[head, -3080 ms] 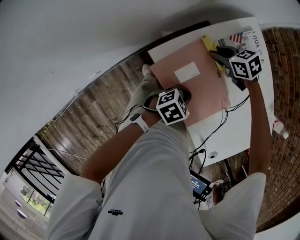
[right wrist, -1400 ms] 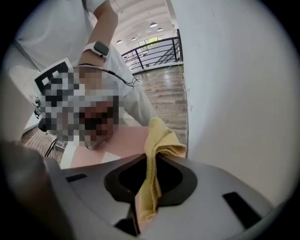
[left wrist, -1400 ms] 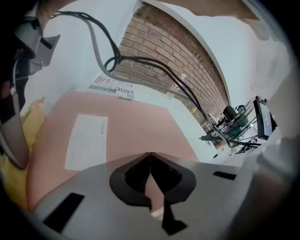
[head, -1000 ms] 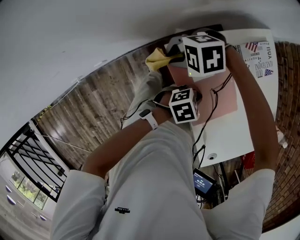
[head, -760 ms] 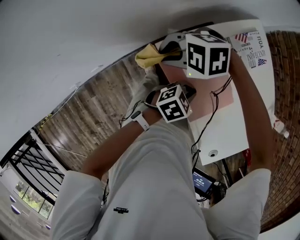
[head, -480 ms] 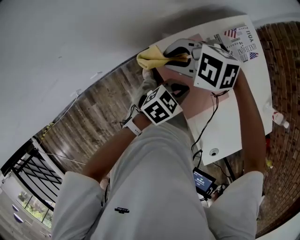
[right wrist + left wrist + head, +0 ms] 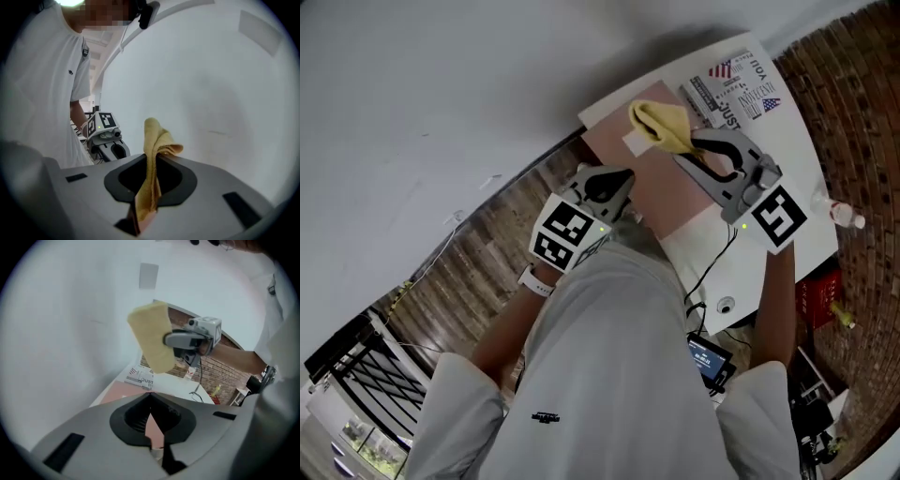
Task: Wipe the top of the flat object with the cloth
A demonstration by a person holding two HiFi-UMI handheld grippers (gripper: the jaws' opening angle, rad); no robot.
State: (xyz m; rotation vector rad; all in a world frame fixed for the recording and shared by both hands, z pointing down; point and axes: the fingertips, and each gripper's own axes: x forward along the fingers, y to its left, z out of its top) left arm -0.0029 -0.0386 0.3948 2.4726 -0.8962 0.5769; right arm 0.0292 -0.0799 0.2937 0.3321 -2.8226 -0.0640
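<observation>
My right hand-held gripper (image 7: 692,142) is clenched on the yellow cloth (image 7: 661,122), which is pinched in a fold between the jaws with its loose end bunched beyond the tips. The left gripper view shows it raised in the air against the wall, not on any surface. The pink flat object (image 7: 661,187) lies on the white table (image 7: 741,272), with printed leaflets (image 7: 736,84) just to its far right. From the cloth, the flat object lies below and toward me, so I judge the wipe has to start with a drop straight down onto its far part, then a pull toward the near edge. I cannot tell its long axis from here, because my arms cover too much of it. My left hand-held gripper (image 7: 614,180) sits at the object's near-left edge with its jaws drawn together. Only a sliver of pink shows through the slit, and I take that to be the surface behind, not something gripped. The right is the one placed to wipe — the left is close enough to steady the sheet.
</observation>
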